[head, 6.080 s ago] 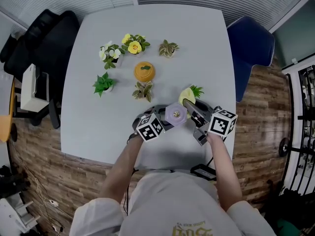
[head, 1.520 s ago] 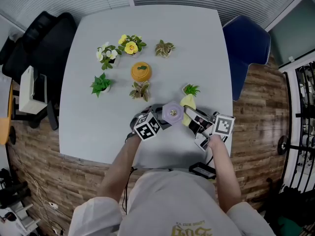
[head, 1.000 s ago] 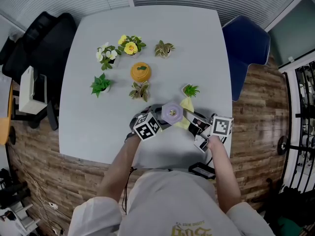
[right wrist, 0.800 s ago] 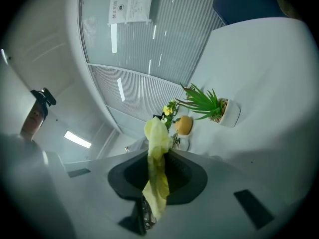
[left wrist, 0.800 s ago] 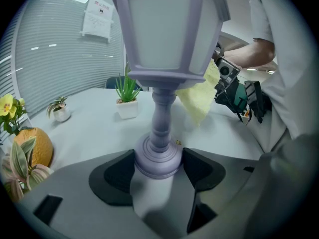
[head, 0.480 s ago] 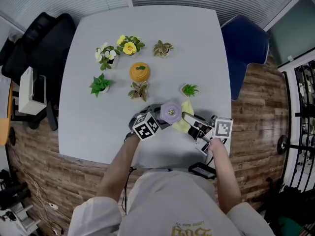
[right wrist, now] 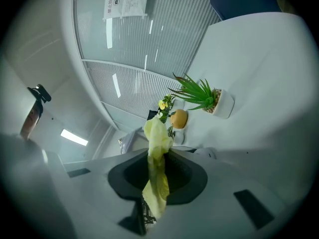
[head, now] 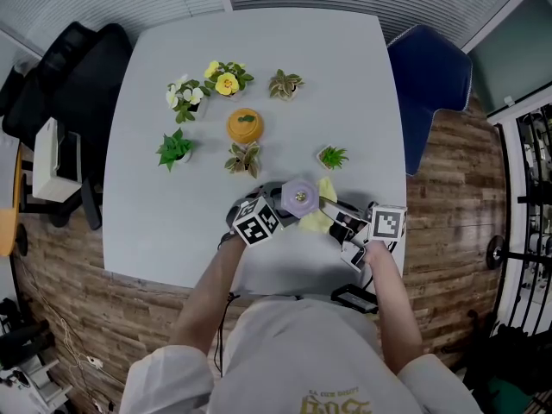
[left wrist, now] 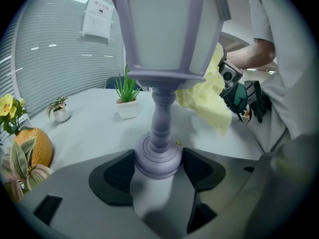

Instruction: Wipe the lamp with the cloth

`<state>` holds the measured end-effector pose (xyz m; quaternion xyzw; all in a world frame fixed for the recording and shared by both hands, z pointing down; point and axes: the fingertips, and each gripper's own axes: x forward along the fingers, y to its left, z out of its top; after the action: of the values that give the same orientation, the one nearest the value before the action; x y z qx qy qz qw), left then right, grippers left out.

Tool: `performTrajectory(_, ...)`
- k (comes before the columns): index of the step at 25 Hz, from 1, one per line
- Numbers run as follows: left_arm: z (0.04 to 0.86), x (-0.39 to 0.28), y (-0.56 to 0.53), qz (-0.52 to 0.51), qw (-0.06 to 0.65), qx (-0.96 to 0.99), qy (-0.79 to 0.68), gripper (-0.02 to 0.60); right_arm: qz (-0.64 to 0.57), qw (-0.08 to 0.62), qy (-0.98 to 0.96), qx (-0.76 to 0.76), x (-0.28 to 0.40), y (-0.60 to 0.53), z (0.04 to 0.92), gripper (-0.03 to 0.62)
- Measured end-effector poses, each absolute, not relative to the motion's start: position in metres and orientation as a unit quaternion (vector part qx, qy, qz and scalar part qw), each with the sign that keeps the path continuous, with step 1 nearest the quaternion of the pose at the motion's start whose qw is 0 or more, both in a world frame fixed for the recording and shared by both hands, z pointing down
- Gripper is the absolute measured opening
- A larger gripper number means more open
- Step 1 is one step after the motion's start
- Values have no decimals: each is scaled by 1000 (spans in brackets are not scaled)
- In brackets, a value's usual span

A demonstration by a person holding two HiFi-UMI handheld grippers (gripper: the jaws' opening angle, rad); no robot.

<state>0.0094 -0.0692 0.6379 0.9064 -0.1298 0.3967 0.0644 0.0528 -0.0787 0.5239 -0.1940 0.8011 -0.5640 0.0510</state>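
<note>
The 2 tongs work at the near edge of the white table (head: 259, 41). The left gripper (left wrist: 158, 169) has its jaws partly closed, 1 pad on each side of the round base of the 1 purple lamp (left wrist: 162, 123), which stands upright between them. The right gripper (right wrist: 157, 178) has its jaws closed on the 1 yellow cloth (right wrist: 158, 138), a bunched fold sticking out past the tips. In the head view the cloth lies at the right side of the lamp's shade; whether it touches cannot be told for certain.

Farther out on the table stand 6 small potted plants (head: 175, 147); the spiky green one (head: 332, 156) is nearest the lamp, just beyond it to the right. Among the others sits 1 orange round ornament (head: 245, 126). Off the table, 1 blue chair (head: 431, 72) stands at the far right and 1 black chair (head: 73, 67) at the far left.
</note>
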Motion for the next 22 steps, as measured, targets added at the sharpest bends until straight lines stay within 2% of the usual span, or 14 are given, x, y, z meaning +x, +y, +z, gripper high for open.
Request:
performTrajectory(13, 639, 9, -68, 398, 65, 906, -130, 305, -550, 107, 816, -141, 53, -72, 489, 66)
performTrajectory(22, 639, 10, -69, 397, 65, 906, -131, 305, -568, 69, 806, -153, 47, -73, 509, 66)
